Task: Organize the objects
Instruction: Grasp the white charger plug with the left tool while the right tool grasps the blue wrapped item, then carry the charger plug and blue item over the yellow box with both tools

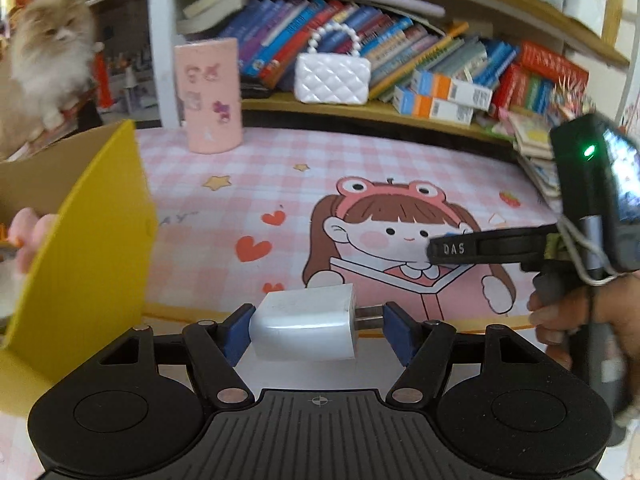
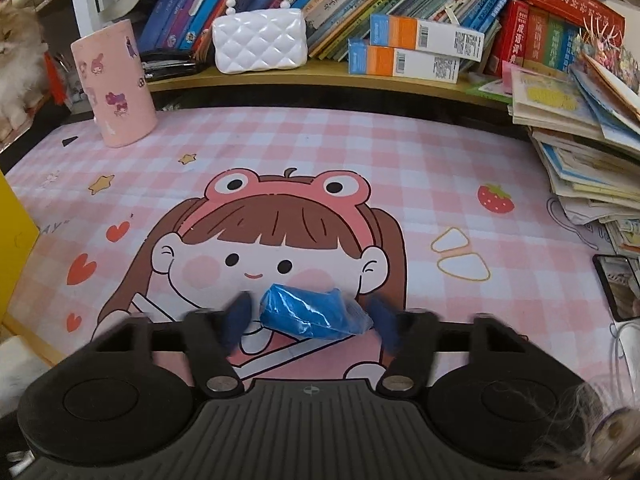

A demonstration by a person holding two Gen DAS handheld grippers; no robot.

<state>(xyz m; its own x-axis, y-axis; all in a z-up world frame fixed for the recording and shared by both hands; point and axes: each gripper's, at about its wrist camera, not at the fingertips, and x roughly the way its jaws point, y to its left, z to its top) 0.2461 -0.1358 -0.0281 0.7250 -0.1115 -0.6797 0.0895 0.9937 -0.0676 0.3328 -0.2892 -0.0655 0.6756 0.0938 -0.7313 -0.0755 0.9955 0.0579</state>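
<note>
My left gripper (image 1: 316, 320) is shut on a white charger plug (image 1: 304, 322). One blue pad presses the plug's body and the other its metal prongs, just above the near edge of the pink cartoon mat (image 1: 360, 168). My right gripper (image 2: 310, 318) is low over the mat with a blue plastic bag roll (image 2: 312, 312) between its fingers. Those fingers (image 2: 238, 314) are blurred. A sliver of mat shows between the left pad and the roll, and the right pad is at the roll's crinkled edge. In the left wrist view the right gripper (image 1: 448, 248) appears side-on, with a hand on its handle.
An open cardboard box with a yellow flap (image 1: 92, 240) stands at the left edge, fingers (image 1: 28, 236) showing behind it. A pink cup (image 2: 114, 84) stands at the back left. A white quilted purse (image 2: 260, 40) and books sit on the shelf. Stacked books (image 2: 580, 152) and a phone (image 2: 616, 284) lie right. A fluffy cat (image 1: 52, 56) sits far left.
</note>
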